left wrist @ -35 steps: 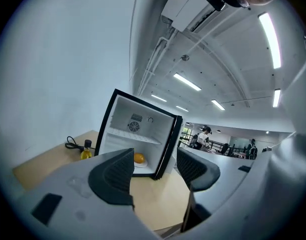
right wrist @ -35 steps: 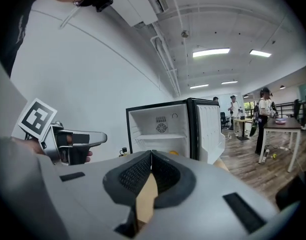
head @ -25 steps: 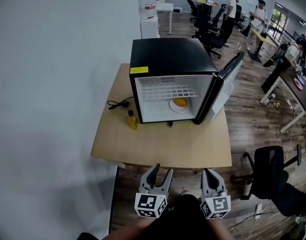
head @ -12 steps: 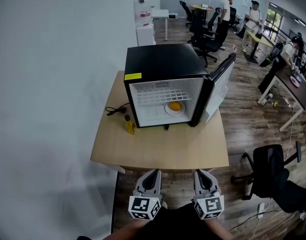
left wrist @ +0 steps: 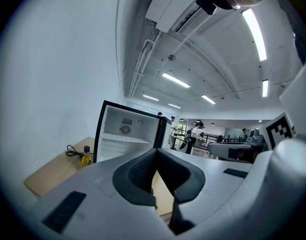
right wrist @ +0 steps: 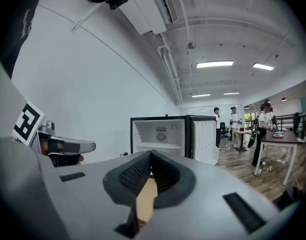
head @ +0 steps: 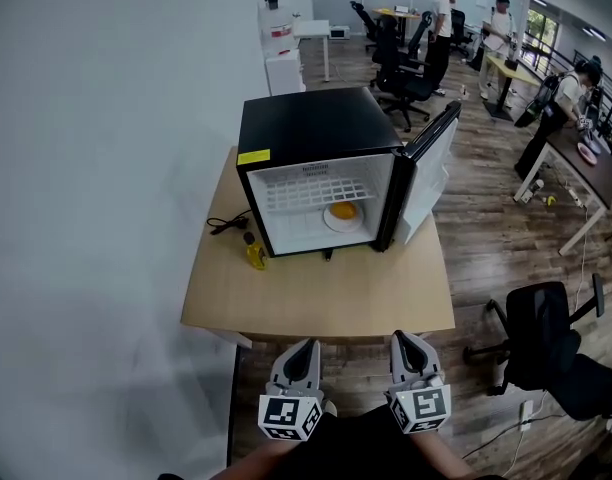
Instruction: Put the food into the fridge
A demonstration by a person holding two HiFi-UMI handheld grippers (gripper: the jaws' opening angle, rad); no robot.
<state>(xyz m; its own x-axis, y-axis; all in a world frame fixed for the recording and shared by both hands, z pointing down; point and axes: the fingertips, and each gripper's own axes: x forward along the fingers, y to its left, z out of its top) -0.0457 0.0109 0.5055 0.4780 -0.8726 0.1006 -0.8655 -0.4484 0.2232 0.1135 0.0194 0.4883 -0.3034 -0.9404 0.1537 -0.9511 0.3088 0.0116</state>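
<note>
Food (head: 342, 210), an orange-yellow lump on a white plate (head: 328, 219), is in neither pair of tongs. It lies on the bottom of the fridge (head: 311, 128), under the wire shelf (head: 308, 192) and toward the hinge side.

The left tongs (head: 307, 347) are closed on nothing; in the left gripper view their dark pads (left wrist: 138, 171) meet at the tips. The right tongs (head: 400, 339) are likewise closed and empty, with the pads (right wrist: 133, 176) touching at the tips in the right gripper view. Both pairs hang side by side, a little apart. They are off the edge of the bench (head: 316, 293) that lies opposite the fridge, point toward the fridge and stay well short of it.

The fridge is a small black box with a white inside. It stands at the far side of the bench with its open front toward the tongs. Its door (head: 428, 168) is swung out on the right as the head view shows it. A yellow sticker (head: 253, 156) sits at the left corner of the fridge's top front edge.

Just left of the fridge's front, a small yellow bottle (head: 254, 256) with a dark cap stands on the bench. Behind the bottle, near the fridge's left wall, lies a black cord (head: 226, 223). A white wall (head: 106, 168) runs along the bench on that same side.

Right of the fridge and off the bench, a black office chair (head: 541, 343) stands on the wooden floor (head: 486, 248). Behind the fridge, people (head: 441, 8) stand among desks and chairs.
</note>
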